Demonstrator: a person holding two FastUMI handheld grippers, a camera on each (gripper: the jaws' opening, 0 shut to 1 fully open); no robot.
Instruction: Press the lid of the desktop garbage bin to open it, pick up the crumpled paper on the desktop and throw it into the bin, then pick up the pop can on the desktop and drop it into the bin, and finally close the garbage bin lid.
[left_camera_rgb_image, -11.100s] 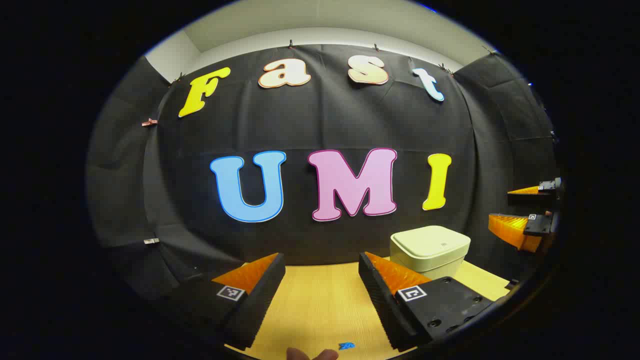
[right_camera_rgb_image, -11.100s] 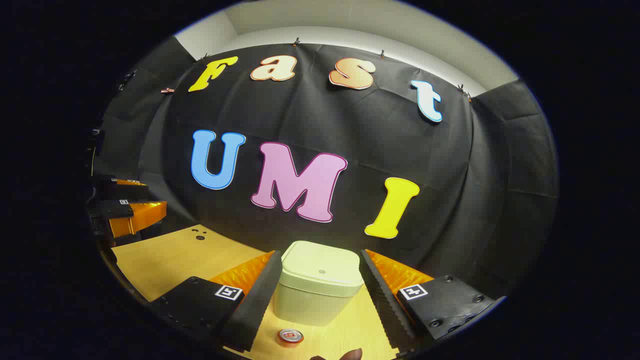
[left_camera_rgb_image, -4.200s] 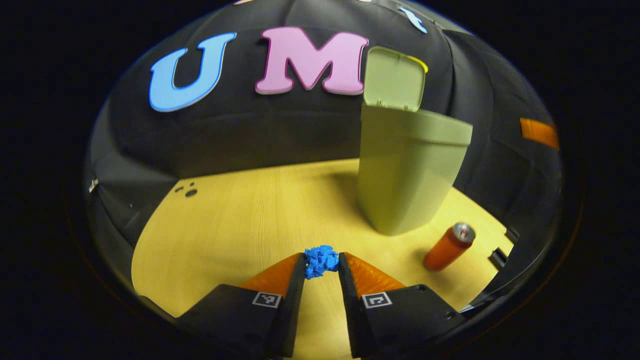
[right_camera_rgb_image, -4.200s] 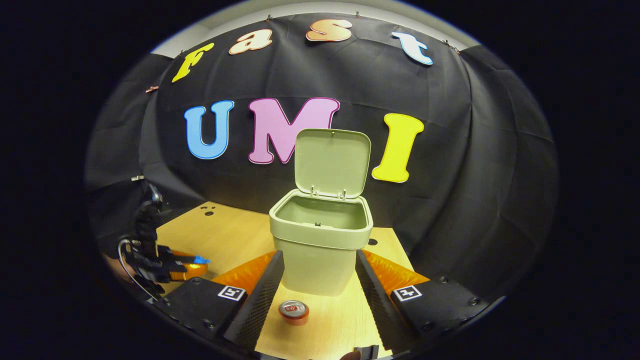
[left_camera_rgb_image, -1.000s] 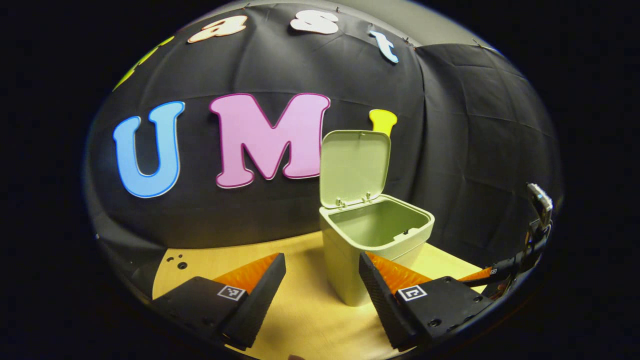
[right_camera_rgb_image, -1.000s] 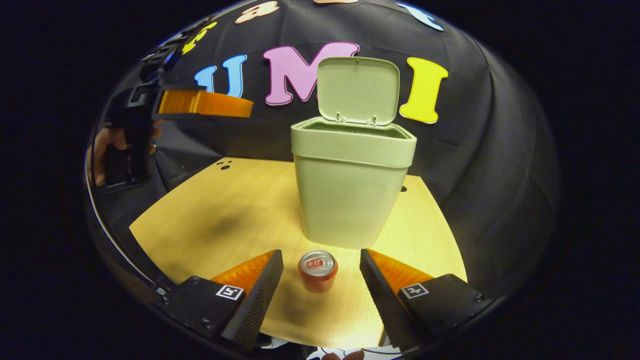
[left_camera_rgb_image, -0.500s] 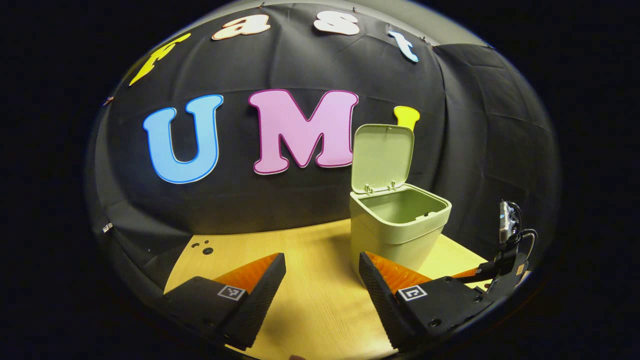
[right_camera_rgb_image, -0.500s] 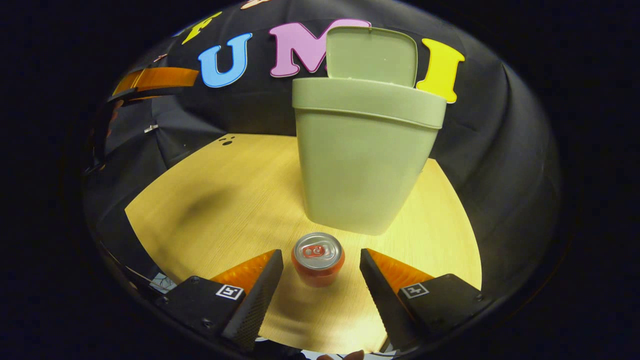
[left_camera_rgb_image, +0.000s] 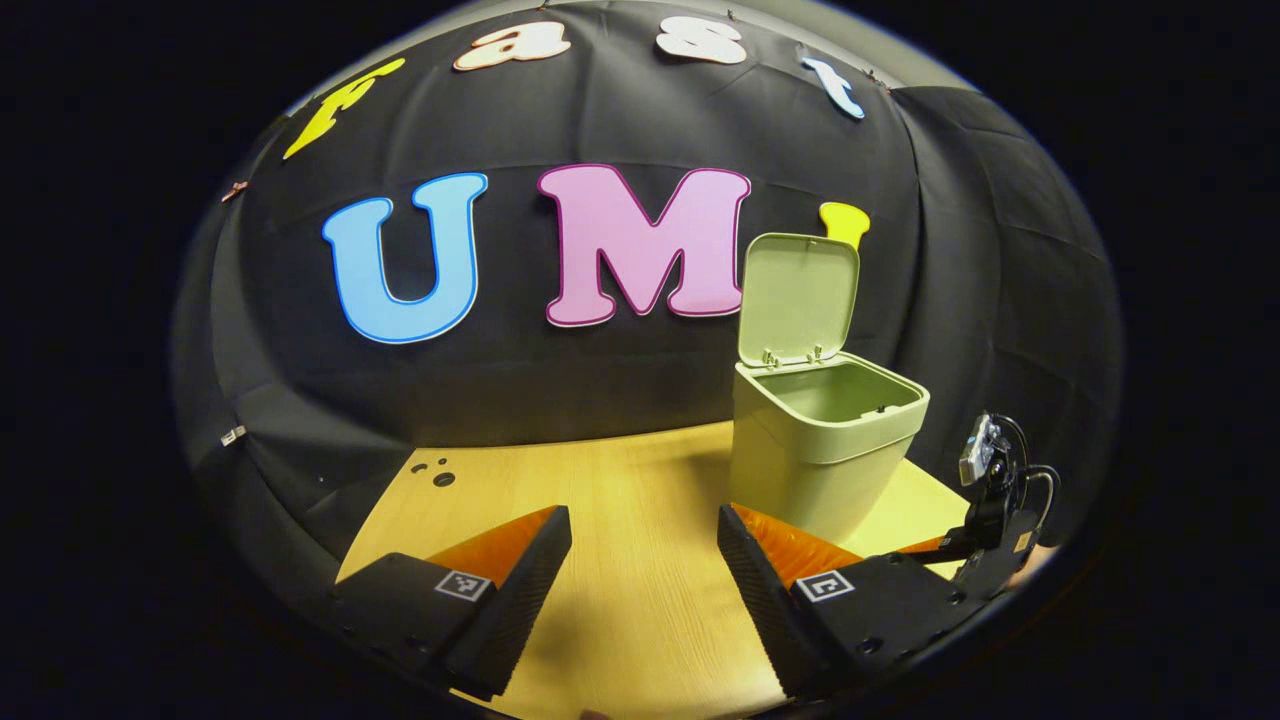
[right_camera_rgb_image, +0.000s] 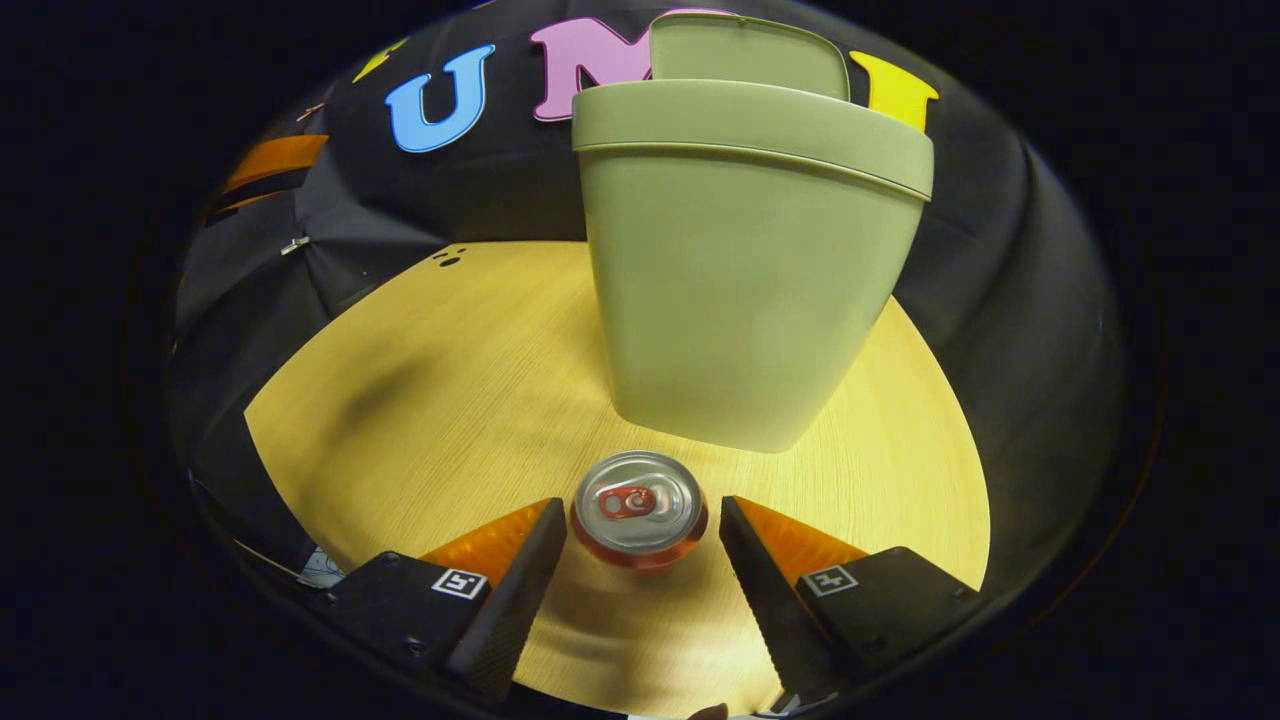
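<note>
Your pale green bin (right_camera_rgb_image: 745, 260) stood on the table (right_camera_rgb_image: 450, 380) with its lid (left_camera_rgb_image: 798, 295) swung upright at the back, its mouth open. Your orange can (right_camera_rgb_image: 639, 508) stood upright just in front of the bin, silver top and red tab facing up.

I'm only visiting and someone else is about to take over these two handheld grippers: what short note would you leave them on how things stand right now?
Left gripper: open, holding nothing, up above the table.
Right gripper: open, low over the table, the upright pop can between its fingers, not yet gripped.
Garbage bin: just behind the can, lid standing open.
Done: lid opened. No crumpled paper lies on the table; the bin's bottom is hidden.
Left: grip the can, drop it in the bin, close the lid.
</note>
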